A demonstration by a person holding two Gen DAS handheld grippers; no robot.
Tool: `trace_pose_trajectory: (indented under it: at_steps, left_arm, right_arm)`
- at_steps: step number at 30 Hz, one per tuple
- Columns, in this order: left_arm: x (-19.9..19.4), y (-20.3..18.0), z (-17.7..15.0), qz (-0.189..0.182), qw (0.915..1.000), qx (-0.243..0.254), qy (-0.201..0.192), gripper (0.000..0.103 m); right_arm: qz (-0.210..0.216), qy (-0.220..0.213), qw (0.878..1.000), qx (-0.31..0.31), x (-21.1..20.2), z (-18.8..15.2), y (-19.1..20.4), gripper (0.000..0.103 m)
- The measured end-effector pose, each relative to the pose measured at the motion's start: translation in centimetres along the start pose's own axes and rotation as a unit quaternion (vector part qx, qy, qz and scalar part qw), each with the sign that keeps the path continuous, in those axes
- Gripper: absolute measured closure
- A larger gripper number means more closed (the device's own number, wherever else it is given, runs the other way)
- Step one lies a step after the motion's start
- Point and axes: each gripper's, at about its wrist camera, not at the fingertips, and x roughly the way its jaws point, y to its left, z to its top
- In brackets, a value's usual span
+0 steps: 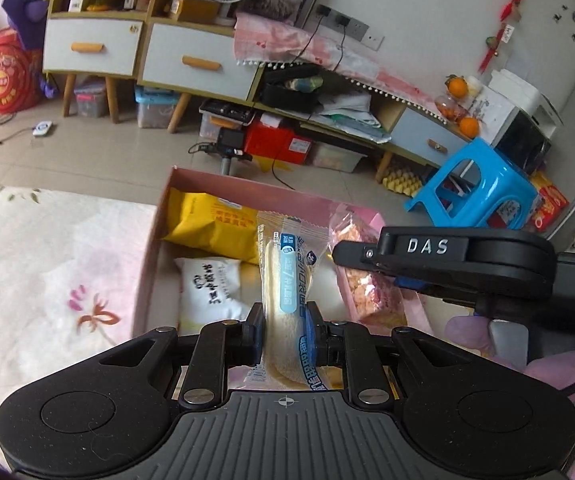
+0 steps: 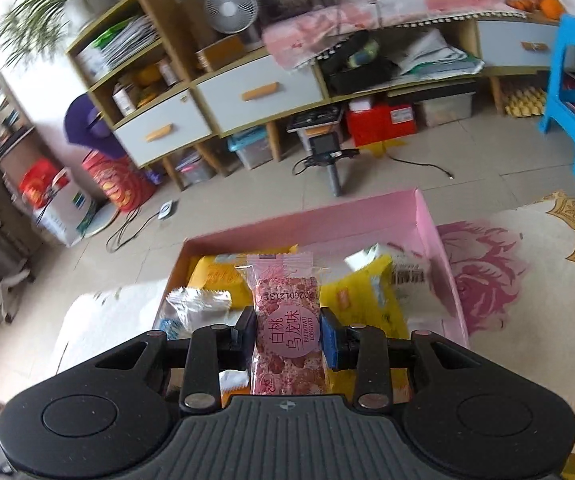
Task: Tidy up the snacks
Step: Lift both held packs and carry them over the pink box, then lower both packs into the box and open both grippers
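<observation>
Several packets already lie in the shallow pink cardboard box (image 2: pixel 433 236), while the left gripper (image 1: pixel 285 334) clamps a blue-labelled clear-wrapped bread packet (image 1: pixel 283 280) and the right gripper (image 2: pixel 287 336) clamps a pink peach-oolong snack bar (image 2: pixel 287 320), both apparently not yet placed.

The box (image 2: pixel 427 216) was pink. One snack packet (image 1: pixel 287 280) was clear with a blue-and-white label over a pale cream cake; another bar (image 2: pixel 287 336) was speckled pink with a round pink label. A yellow bag (image 1: pixel 211 220) and a white pouch (image 1: pixel 209 288) with black lettering lay inside. The stool (image 1: pixel 475 184) was bright blue.

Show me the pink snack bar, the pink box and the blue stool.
pink snack bar (image 2: pixel 287 328), right wrist view, round label.
pink box (image 2: pixel 433 240), right wrist view, right wall.
blue stool (image 1: pixel 483 184), left wrist view, seat.
</observation>
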Motion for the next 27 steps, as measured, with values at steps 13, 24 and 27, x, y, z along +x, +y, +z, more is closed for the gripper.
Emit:
trace_pose_trajectory:
  at_steps: [13, 24, 27]
  left_arm:
    - [2.9, -0.3, 0.7, 0.009, 0.9989, -0.042, -0.017, 0.085]
    - [2.4, -0.5, 1.3, 0.021, 0.9995, -0.005, -0.024, 0.066]
    - [2.0, -0.3, 1.2, 0.025, 0.9994, -0.003, -0.023, 0.053]
  right_arm:
    - [-0.015, -0.021, 0.999, 0.035, 0.9, 1.4, -0.8, 0.078]
    - [-0.005, -0.031, 0.999, 0.023, 0.4, 1.8, -0.4, 0.064]
    - [-0.001, -0.033, 0.999, 0.026, -0.1, 1.8, -0.3, 0.056]
